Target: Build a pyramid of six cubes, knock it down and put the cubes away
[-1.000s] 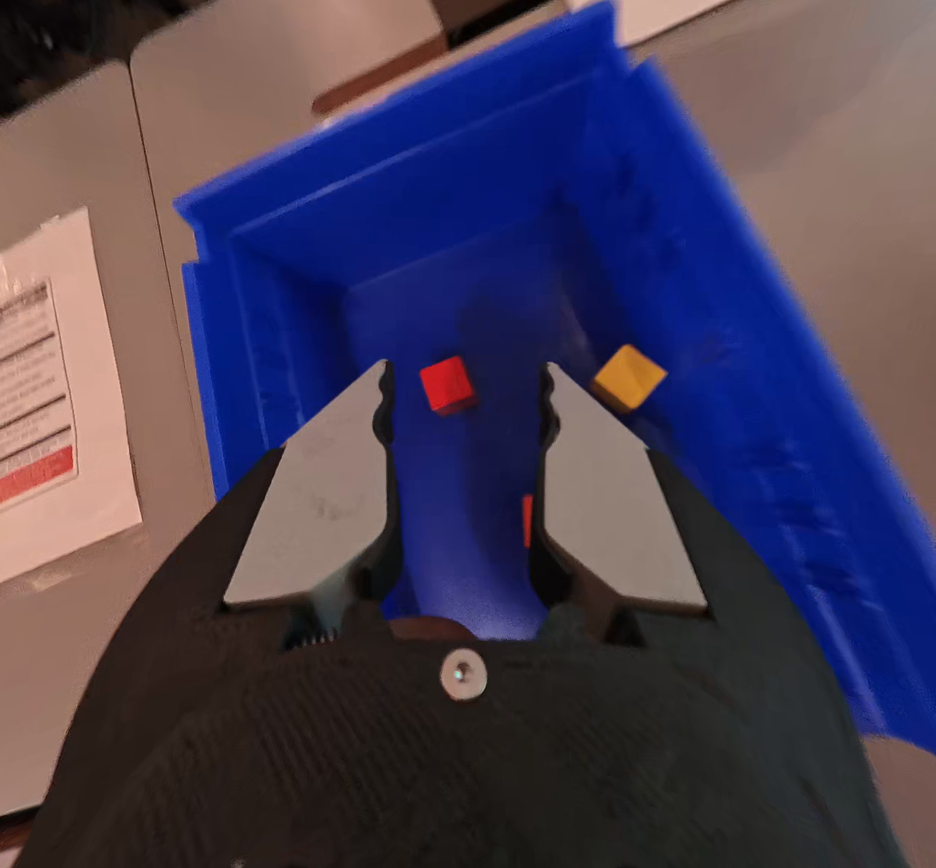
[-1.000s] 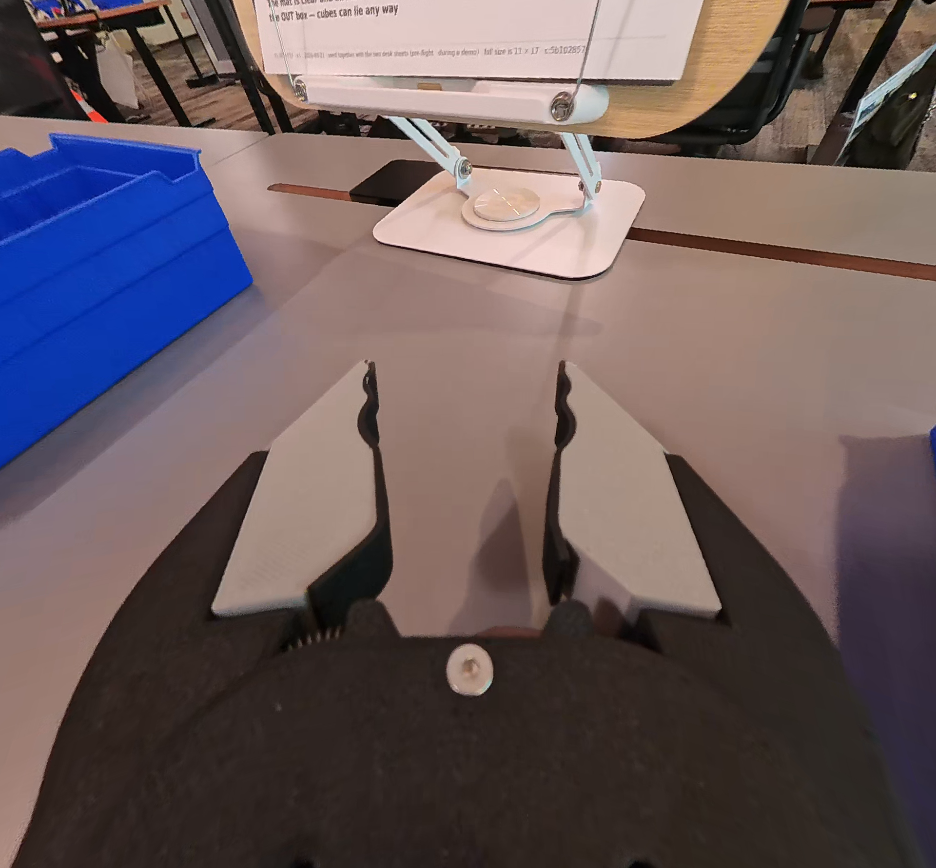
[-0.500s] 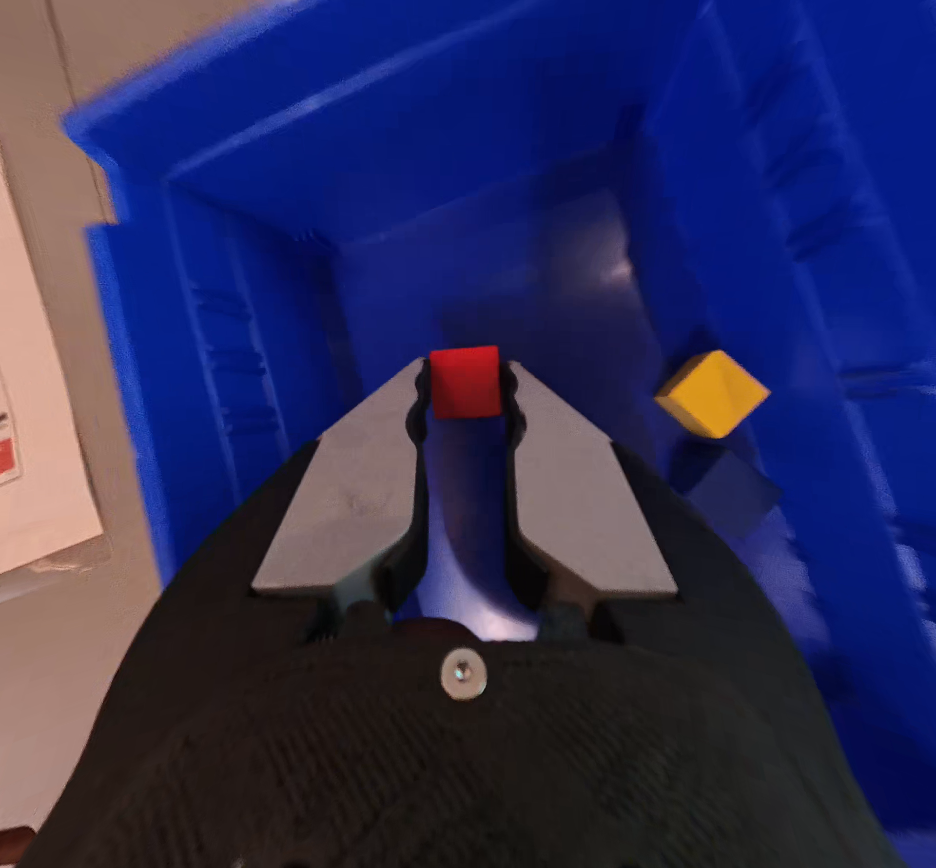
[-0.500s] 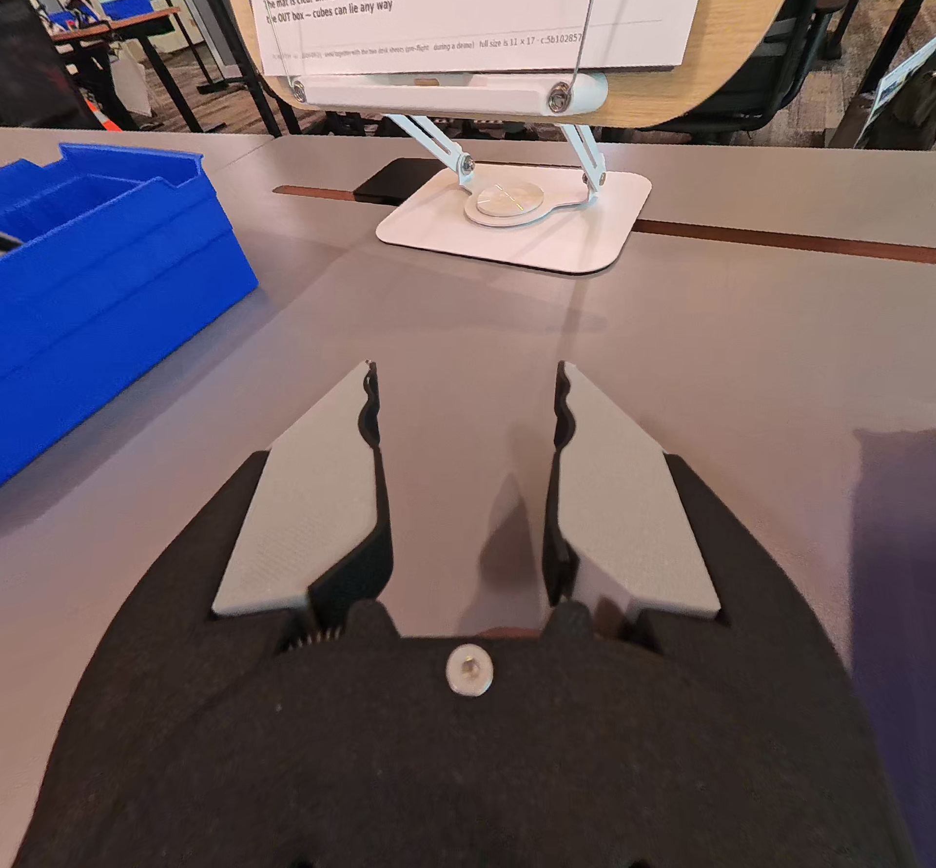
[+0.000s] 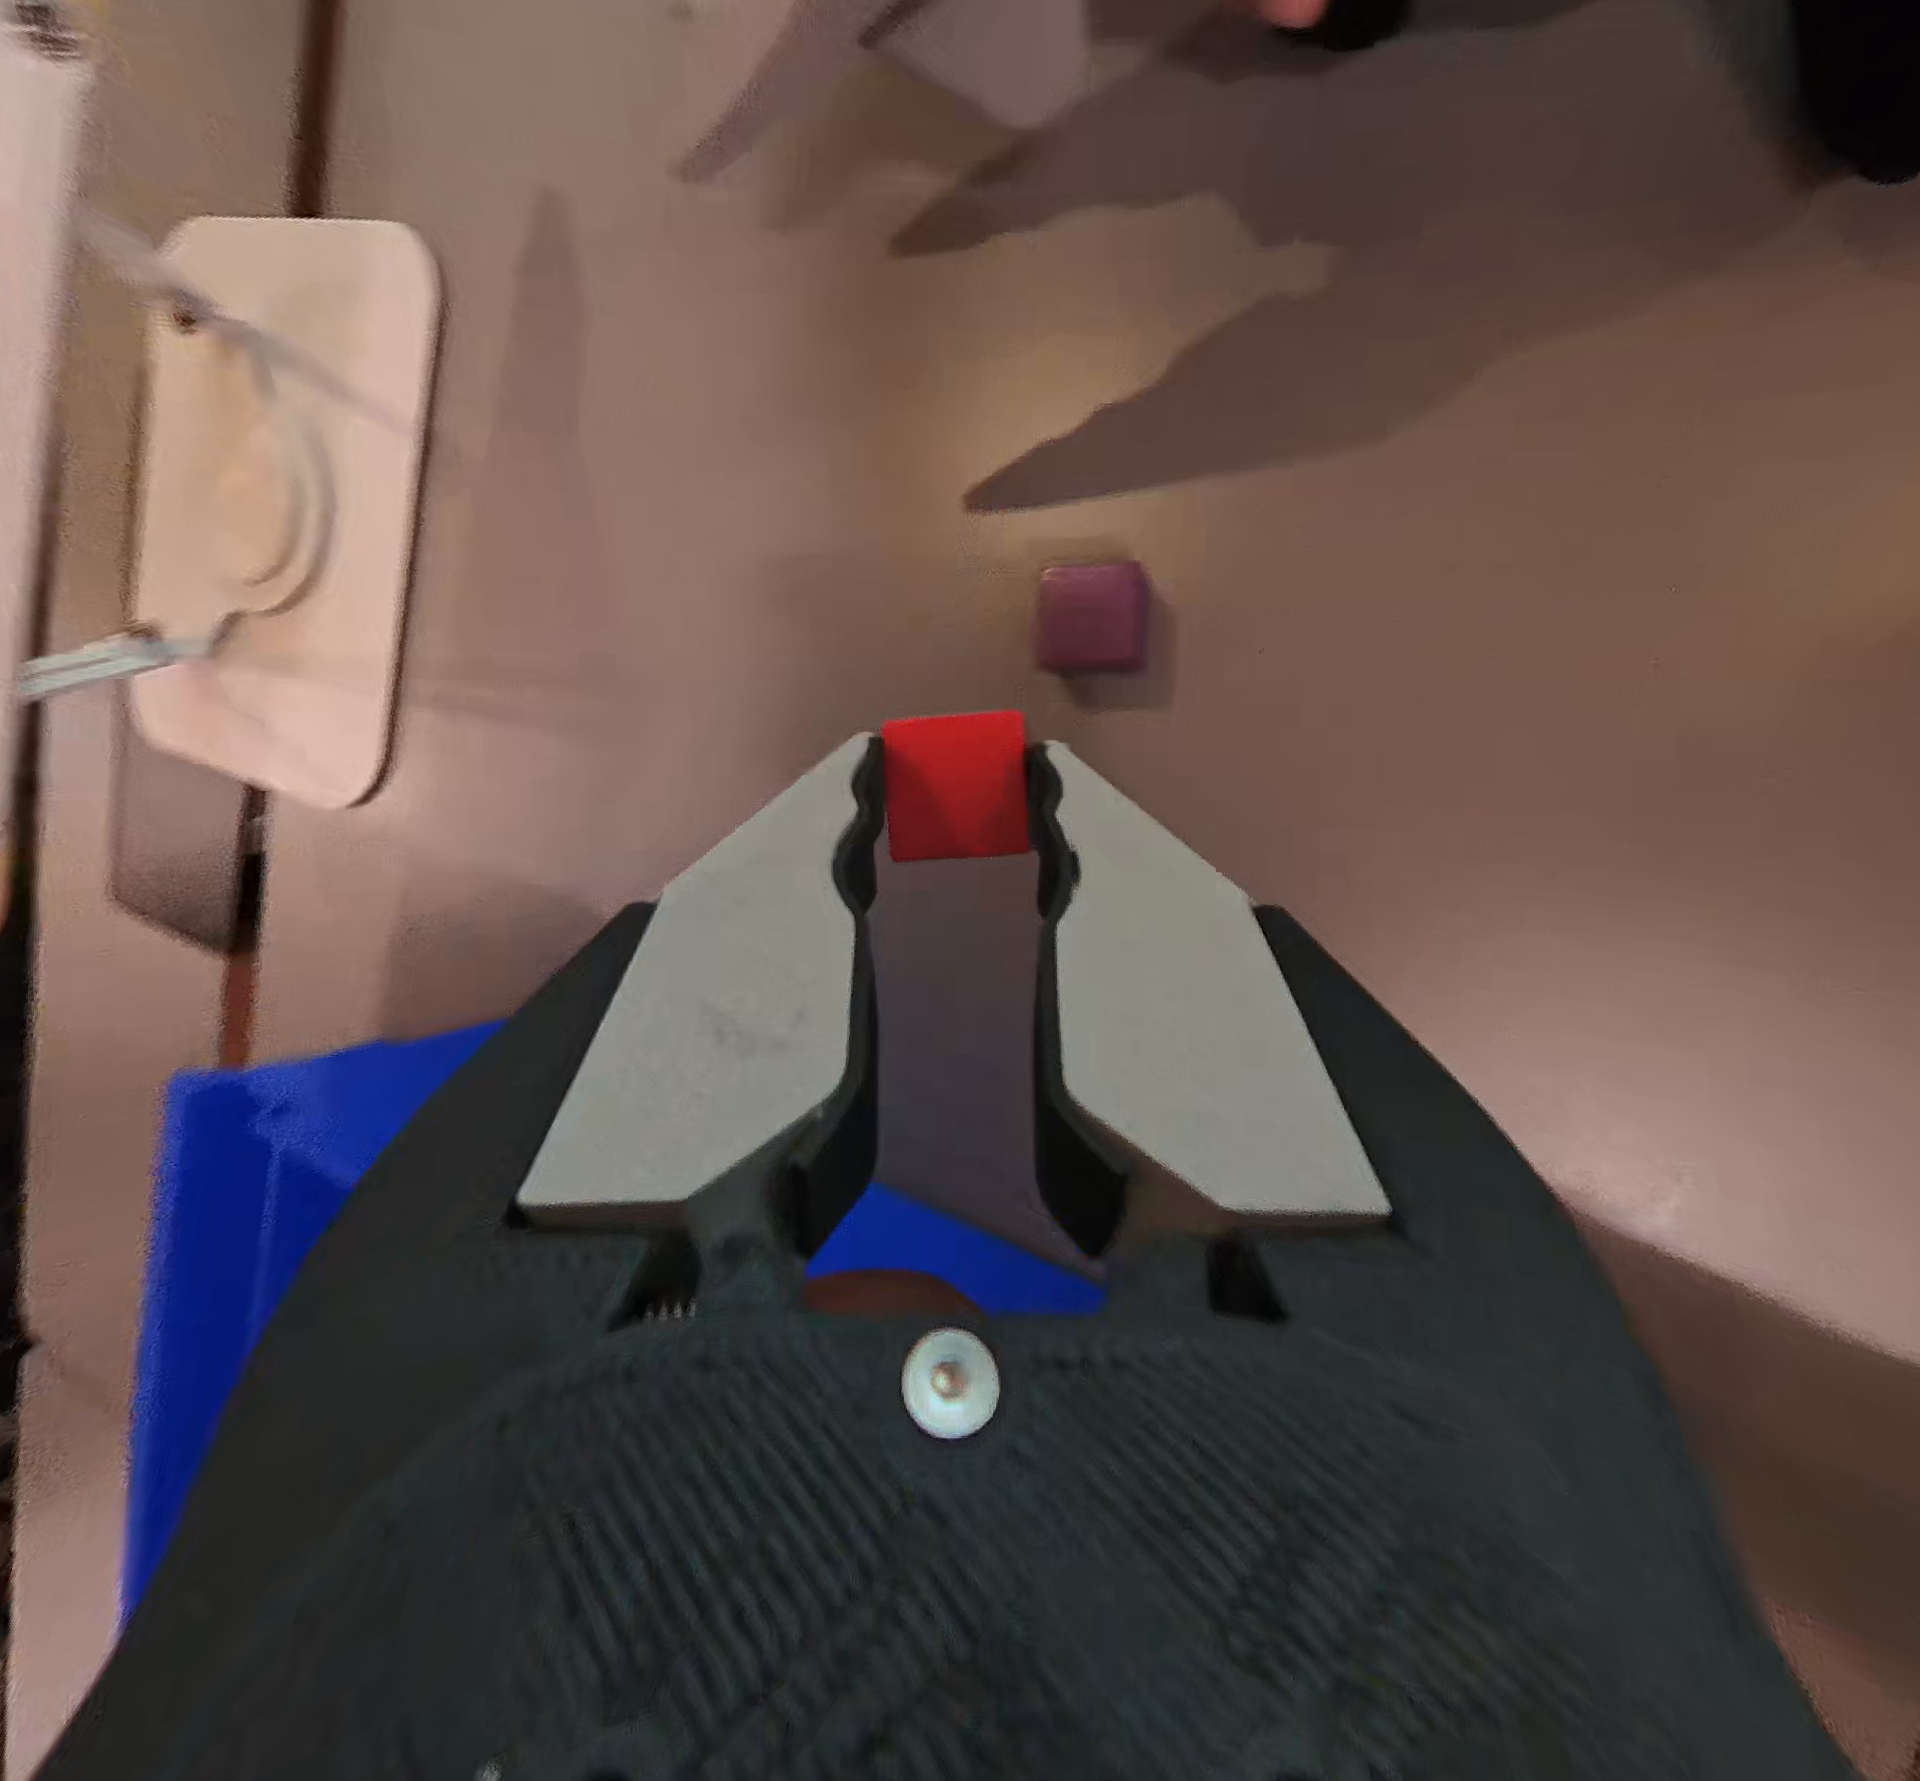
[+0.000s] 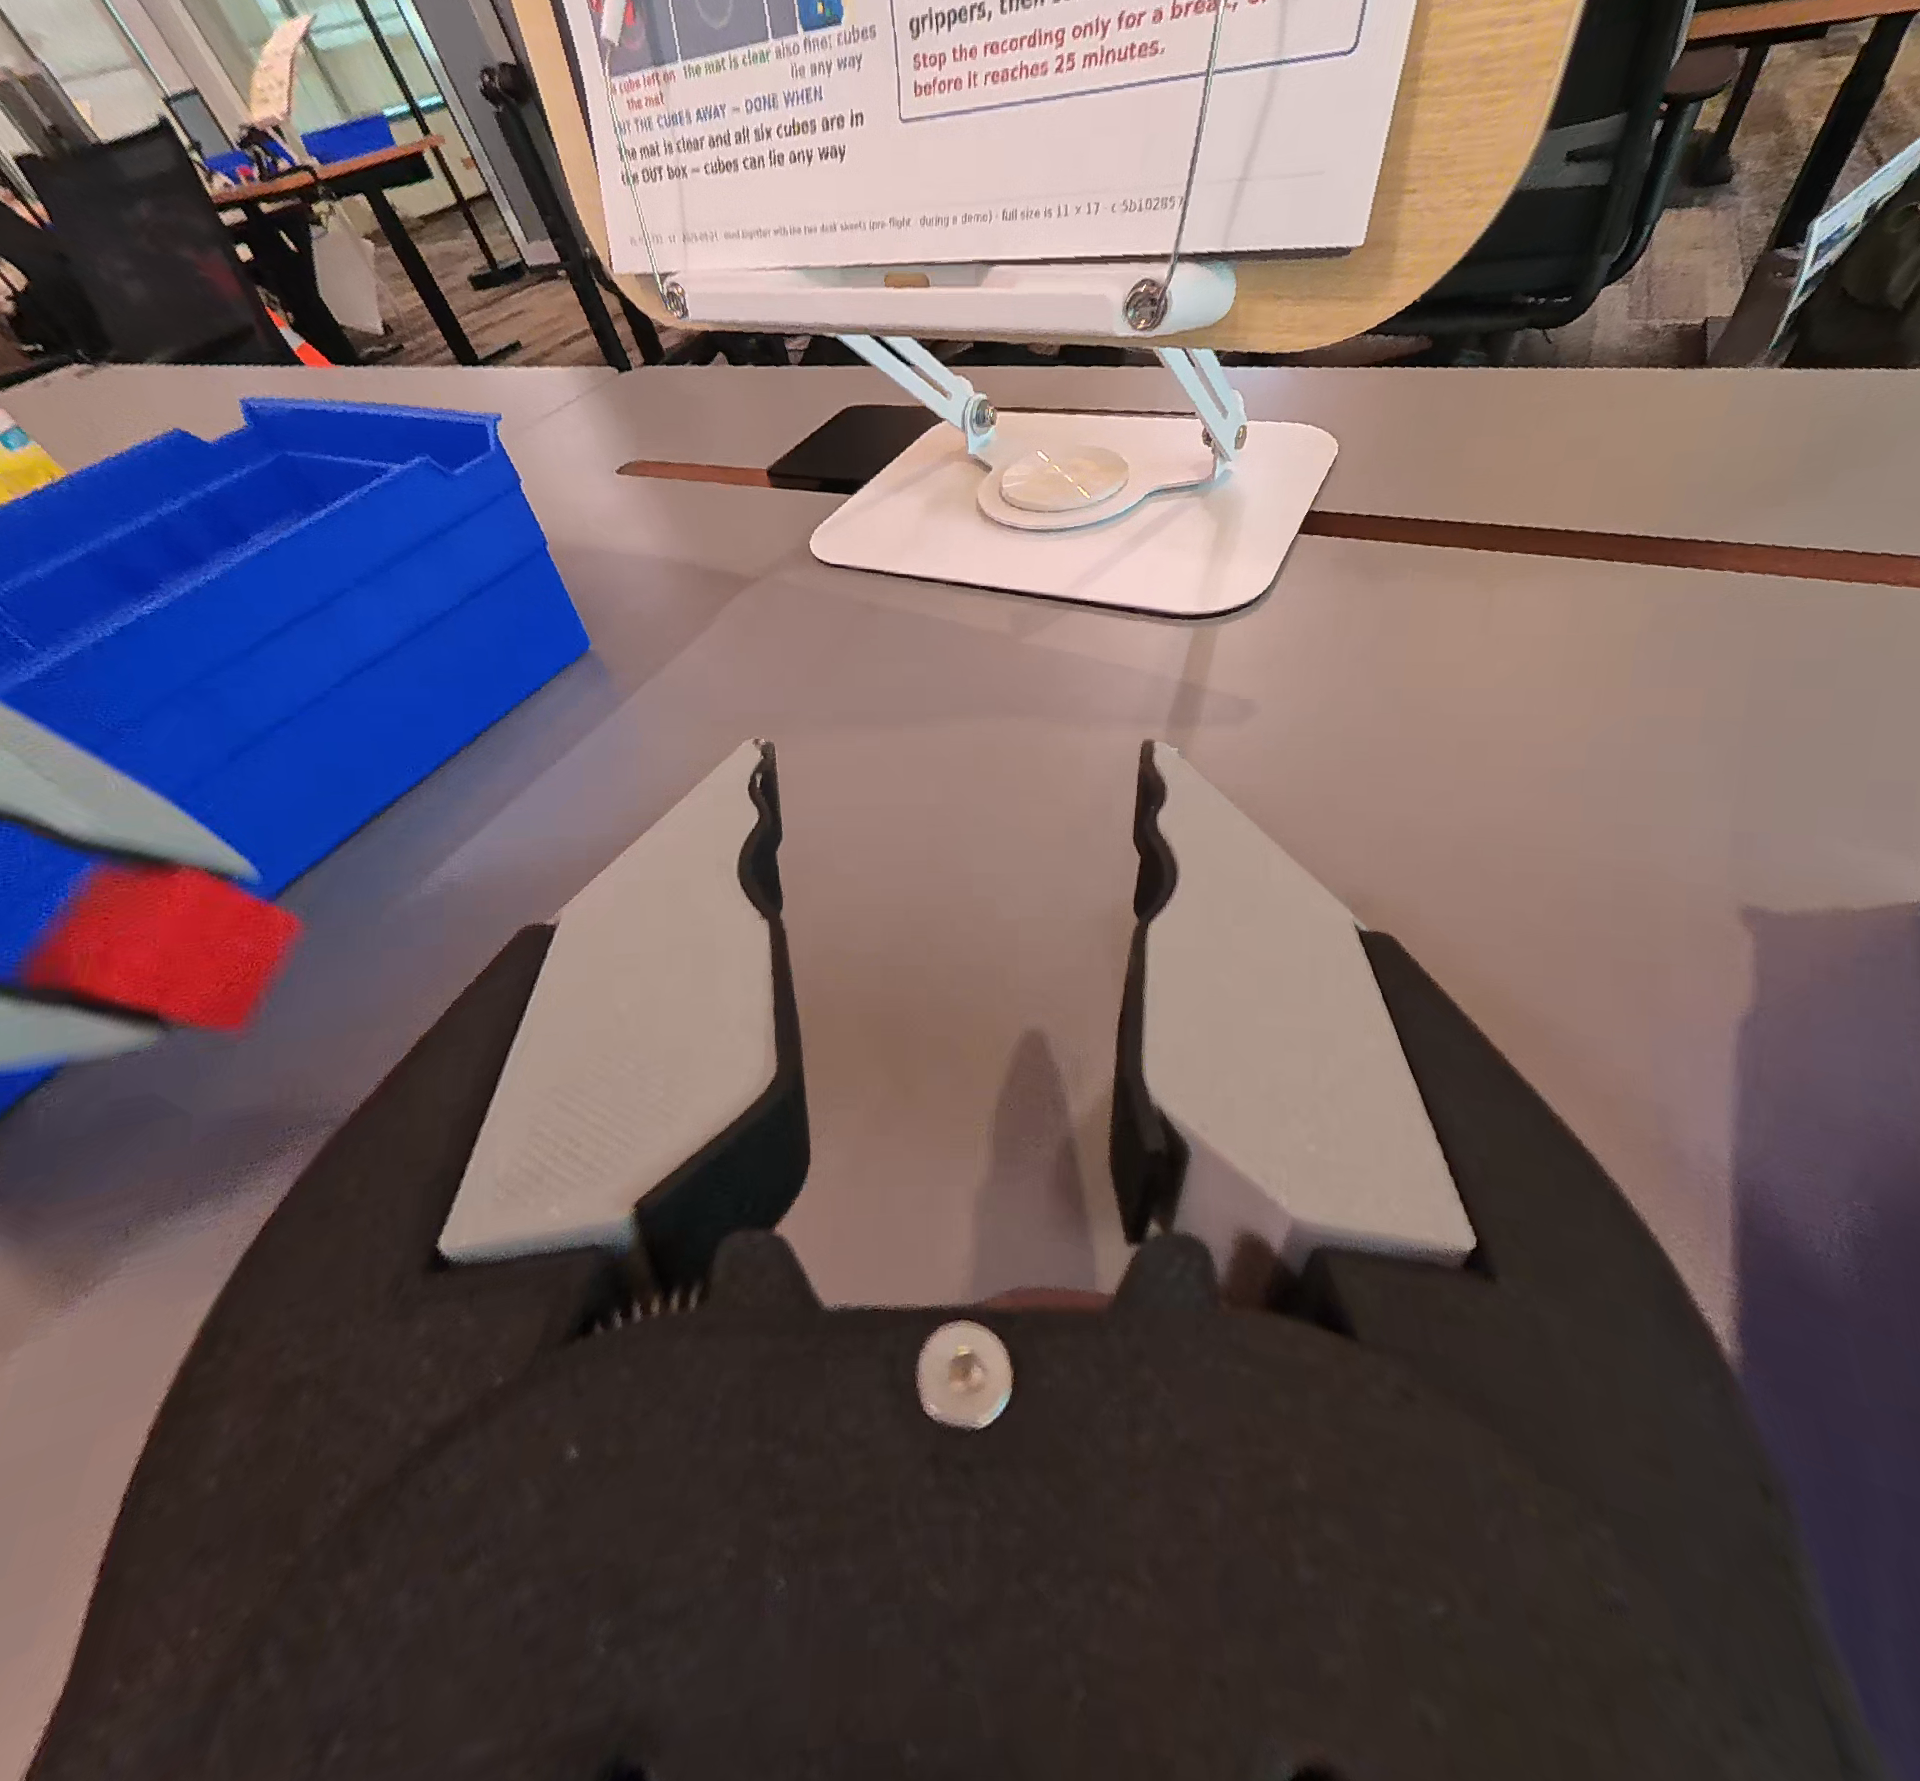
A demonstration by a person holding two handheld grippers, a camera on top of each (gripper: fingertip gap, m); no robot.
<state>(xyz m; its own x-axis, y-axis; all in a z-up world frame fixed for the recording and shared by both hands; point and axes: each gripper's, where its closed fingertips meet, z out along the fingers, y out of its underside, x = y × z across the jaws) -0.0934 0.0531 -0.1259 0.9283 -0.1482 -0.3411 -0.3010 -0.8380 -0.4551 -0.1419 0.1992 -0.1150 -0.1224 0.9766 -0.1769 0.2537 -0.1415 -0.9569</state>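
Grey table (image 6: 1455, 796) fills both views, with office desks and chairs way off in the back. Nearest thing: the left gripper (image 5: 954, 796) is clamped on a red cube (image 5: 954, 786), pinched right at the fingertips and carried above the table, clear of the blue bin (image 5: 239, 1316) that sits under and behind it. From the right wrist view that same cube shows as a red blur at the left edge. The right gripper (image 6: 951, 796) hangs with its jaws spread wide and nothing between them, just bare table underneath.

A bit further out, a purple cube (image 5: 1093, 630) sits alone on the table, just beyond the red one. Past that stands the white stand (image 6: 1070, 526) holding an instruction sheet.

My guess is we're early in the build, laying the bottom row. To do it well I'd lower the red cube flat, square to the purple one and snug beside it without bumping it, then release gently so it doesn't twist. That fingertip grip looks shallow, so no fast swings.
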